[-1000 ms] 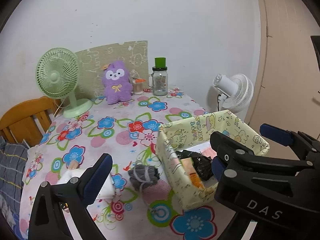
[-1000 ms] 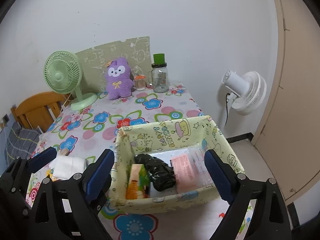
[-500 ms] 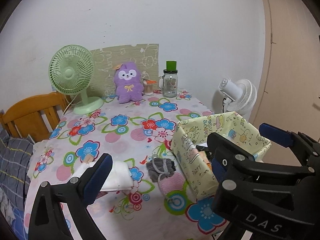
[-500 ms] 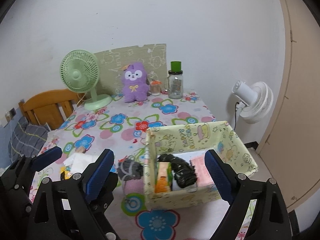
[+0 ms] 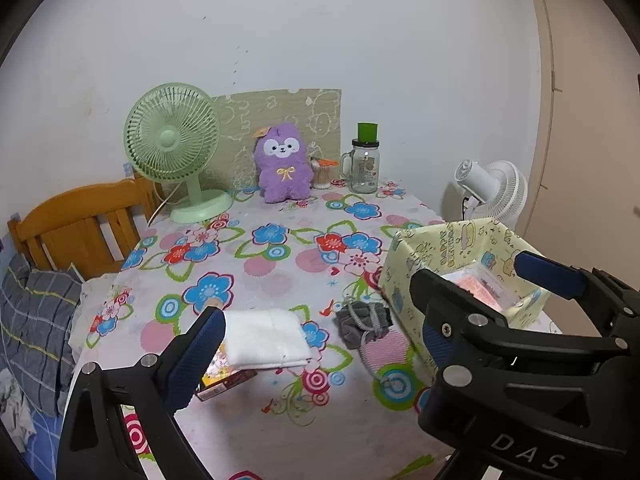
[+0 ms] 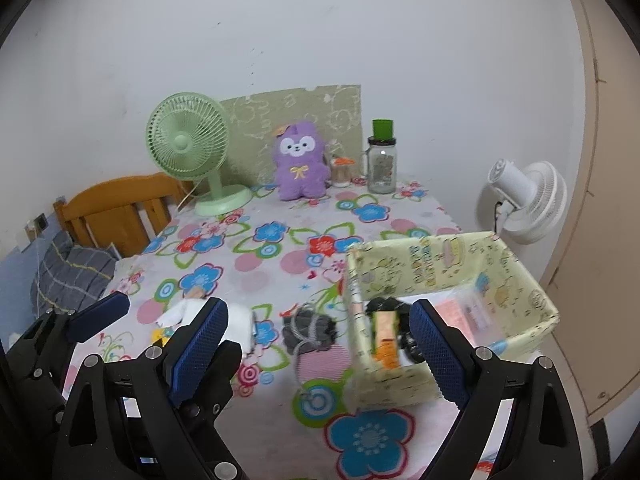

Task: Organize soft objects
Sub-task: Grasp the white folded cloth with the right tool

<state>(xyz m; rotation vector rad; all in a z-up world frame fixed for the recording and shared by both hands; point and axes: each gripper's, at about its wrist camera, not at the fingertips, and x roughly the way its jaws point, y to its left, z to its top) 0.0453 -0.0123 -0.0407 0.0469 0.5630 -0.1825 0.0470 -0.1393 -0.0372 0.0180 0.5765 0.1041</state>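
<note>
Towel (image 5: 266,338), folded and white, lies left of the fabric box (image 5: 404,280), just ahead of the spread, empty left gripper (image 5: 316,340); right gripper (image 6: 320,344) gapes nearer the box.

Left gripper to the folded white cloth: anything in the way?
Nothing visible. The left gripper is open above the near table edge, and only bare floral tablecloth lies before the folded white cloth. The grey pouch lies right of the cloth, beside the fabric box.
</note>
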